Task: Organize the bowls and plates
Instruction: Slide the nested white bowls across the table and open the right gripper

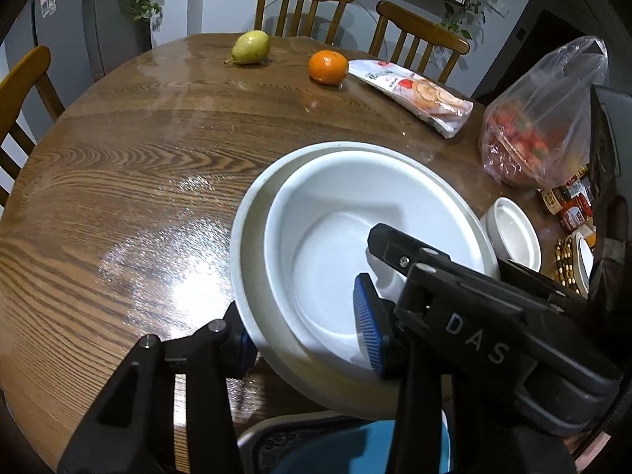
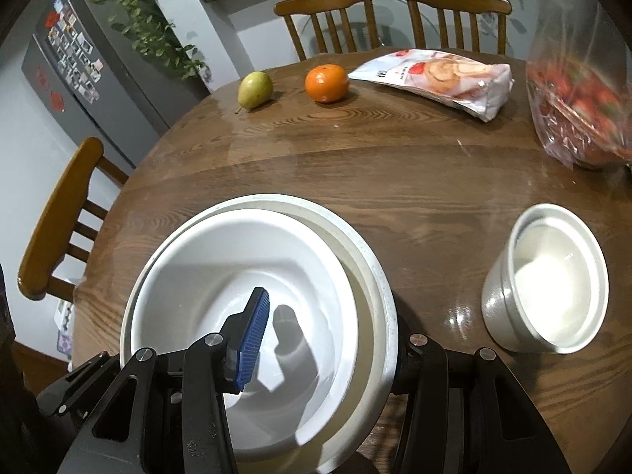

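Observation:
Two nested white plates sit at the near edge of the round wooden table; they also show in the right wrist view. My left gripper straddles their near-left rim, one blue pad inside, the other finger outside, with a visible gap. My right gripper straddles their near-right rim, one blue pad inside, also with a gap. Its black body shows in the left wrist view. Two nested white bowls stand to the right, also in the left wrist view.
A pear, an orange and a snack packet lie at the far side. A plastic bag of strawberries and small packets sit at the right. Wooden chairs surround the table.

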The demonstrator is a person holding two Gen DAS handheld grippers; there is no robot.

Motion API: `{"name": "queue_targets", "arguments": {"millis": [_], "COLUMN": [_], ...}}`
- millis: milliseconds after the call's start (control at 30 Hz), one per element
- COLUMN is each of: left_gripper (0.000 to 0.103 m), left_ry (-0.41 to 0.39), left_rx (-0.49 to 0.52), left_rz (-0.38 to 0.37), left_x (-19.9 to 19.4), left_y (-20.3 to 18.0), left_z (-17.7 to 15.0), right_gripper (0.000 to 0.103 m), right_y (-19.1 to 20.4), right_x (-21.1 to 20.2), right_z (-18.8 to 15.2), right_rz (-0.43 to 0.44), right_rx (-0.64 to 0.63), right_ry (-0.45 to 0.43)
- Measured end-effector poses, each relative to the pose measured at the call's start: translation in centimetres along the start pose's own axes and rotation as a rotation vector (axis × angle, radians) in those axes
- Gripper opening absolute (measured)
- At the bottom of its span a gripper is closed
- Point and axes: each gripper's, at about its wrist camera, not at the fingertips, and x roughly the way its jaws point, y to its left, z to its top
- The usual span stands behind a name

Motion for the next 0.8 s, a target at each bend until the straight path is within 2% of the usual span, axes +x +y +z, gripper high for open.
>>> {"name": "queue_targets", "arguments": {"millis": [200, 800], "left_gripper": [0.041, 0.041], "left_ry": [0.034, 0.064], "left_rx": [0.011, 0.020], "left_rz": [-0.003, 0.033], "left_x": [1.1, 2.4], "left_y": [-0.4, -0.1], "left_z": [-0.5, -1.4], "right_gripper": [0.052, 0.052], "right_y": [-0.7, -0.7], "right_x": [0.3, 1.9], "right_z": [-0.6, -1.0], "right_rz": [-0.007, -0.040], "right_rx": [0.006, -0.001], "right_ry": [0.017, 0.055]}}
